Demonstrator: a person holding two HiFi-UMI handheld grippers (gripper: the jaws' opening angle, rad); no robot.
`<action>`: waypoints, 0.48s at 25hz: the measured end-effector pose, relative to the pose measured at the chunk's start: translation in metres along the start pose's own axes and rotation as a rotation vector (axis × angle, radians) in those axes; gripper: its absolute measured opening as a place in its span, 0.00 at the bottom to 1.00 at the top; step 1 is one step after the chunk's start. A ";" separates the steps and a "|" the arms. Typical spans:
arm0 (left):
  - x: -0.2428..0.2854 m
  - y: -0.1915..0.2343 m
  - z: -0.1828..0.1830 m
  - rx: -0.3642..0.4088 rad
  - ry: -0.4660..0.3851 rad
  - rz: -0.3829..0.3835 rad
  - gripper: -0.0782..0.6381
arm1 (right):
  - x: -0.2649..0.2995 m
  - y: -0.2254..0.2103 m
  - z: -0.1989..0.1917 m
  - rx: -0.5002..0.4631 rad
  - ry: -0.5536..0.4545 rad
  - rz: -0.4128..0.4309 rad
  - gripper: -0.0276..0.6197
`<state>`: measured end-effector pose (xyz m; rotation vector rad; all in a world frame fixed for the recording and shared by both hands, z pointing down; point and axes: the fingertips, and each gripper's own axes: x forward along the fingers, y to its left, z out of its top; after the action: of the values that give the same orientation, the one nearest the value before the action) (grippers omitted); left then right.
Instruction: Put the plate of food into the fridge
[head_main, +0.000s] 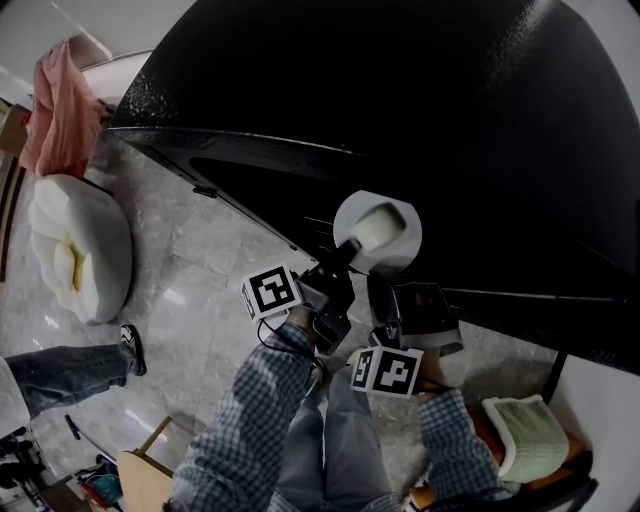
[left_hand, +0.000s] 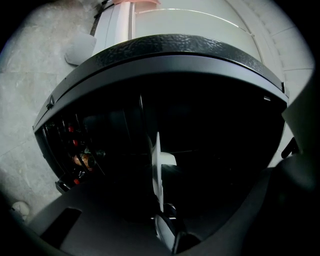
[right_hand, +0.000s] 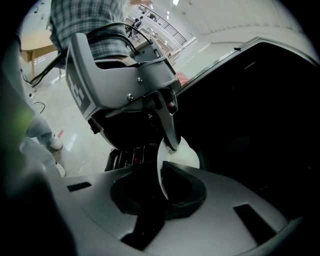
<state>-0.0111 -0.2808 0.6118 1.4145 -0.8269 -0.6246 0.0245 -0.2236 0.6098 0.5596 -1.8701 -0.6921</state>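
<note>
1. Checked sleeves (head_main: 262, 400): both forearms, nearest, close together.
2. Right gripper (head_main: 384, 292): jaws closed on the plate's near rim; the rim stands edge-on in its slot.
3. Left gripper (head_main: 346, 252): clamped on the plate's left rim, just beside the right gripper.
4. Plate (head_main: 402, 252): white, round, held about level at the fridge's front edge, over the dark opening.
5. Food (head_main: 378, 226): pale block on the plate, long axis slanting from near-left to far-right, toward the fridge.
6. Fridge (head_main: 400, 100): black, interior dark beyond the plate; door shelves (left_hand: 75, 155) at left hold small items.
7. Floor (head_main: 200, 260): open to the left; white cushion (head_main: 80, 250) well apart.
</note>
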 end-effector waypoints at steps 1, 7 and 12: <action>-0.001 0.000 0.001 0.010 0.002 0.010 0.17 | 0.001 -0.001 0.001 0.001 0.000 -0.001 0.10; -0.004 -0.010 0.001 0.009 0.008 -0.013 0.23 | 0.012 -0.009 0.000 0.006 0.004 -0.011 0.10; -0.018 -0.014 0.000 -0.024 -0.007 -0.026 0.23 | 0.020 -0.014 -0.002 -0.002 0.002 -0.027 0.10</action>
<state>-0.0202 -0.2677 0.5960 1.4041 -0.8059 -0.6577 0.0198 -0.2478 0.6141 0.5857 -1.8627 -0.7108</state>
